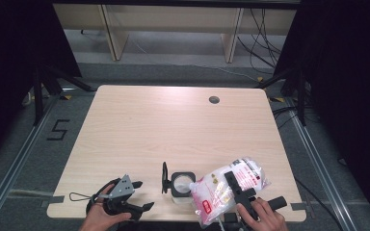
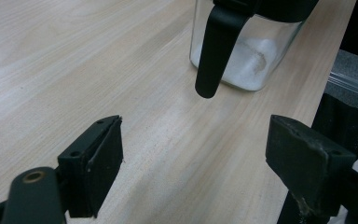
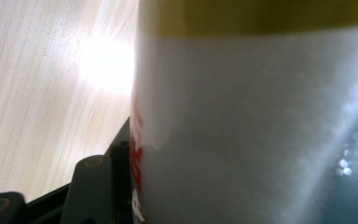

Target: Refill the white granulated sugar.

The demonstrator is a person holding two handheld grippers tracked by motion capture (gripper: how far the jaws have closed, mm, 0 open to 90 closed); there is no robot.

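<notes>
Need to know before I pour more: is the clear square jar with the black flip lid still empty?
No; in the left gripper view the clear square jar already holds a low layer of white powder at its bottom.

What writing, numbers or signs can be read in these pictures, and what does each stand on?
"5": black tape mark on the floor left of the table.
Red and yellow print on the bag of white powder in the right gripper: too small and blurred to read.
Clear jar: no lettering visible.

jar (image 1: 181, 185) on table (image 1: 173, 125) near edge, bag (image 1: 229, 187) touching its right
</notes>
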